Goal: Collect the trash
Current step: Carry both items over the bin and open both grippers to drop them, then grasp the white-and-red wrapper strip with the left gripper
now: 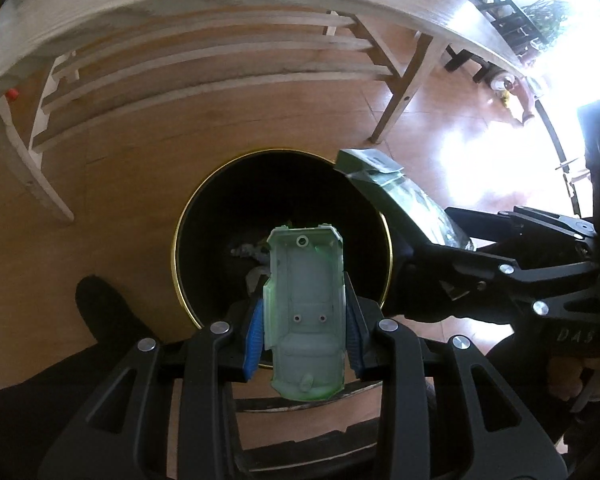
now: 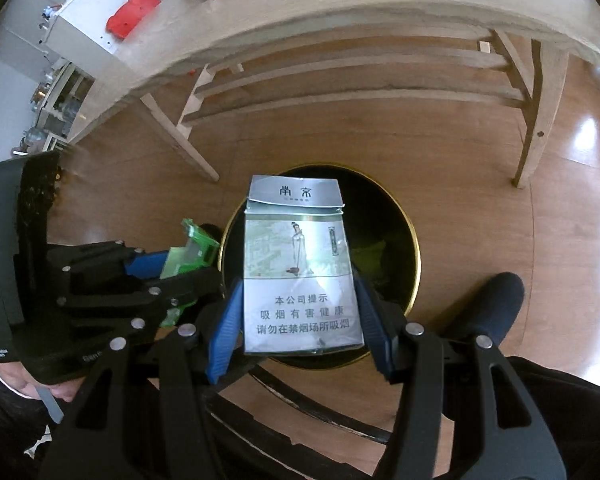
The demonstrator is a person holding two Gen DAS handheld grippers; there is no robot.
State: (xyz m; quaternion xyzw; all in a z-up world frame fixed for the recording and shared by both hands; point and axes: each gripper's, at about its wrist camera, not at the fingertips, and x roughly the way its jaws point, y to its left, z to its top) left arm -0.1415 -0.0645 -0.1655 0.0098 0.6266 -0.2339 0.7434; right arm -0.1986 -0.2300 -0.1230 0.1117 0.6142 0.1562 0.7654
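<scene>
Claw-held trash (image 1: pixel 306 312) above bin (image 1: pixel 204 200)

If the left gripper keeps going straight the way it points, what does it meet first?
Probably nothing solid at first: the left gripper, shut on a green plastic shell, points into the open mouth of the black bin. It would likely meet the trash inside; depth is unclear.
</scene>
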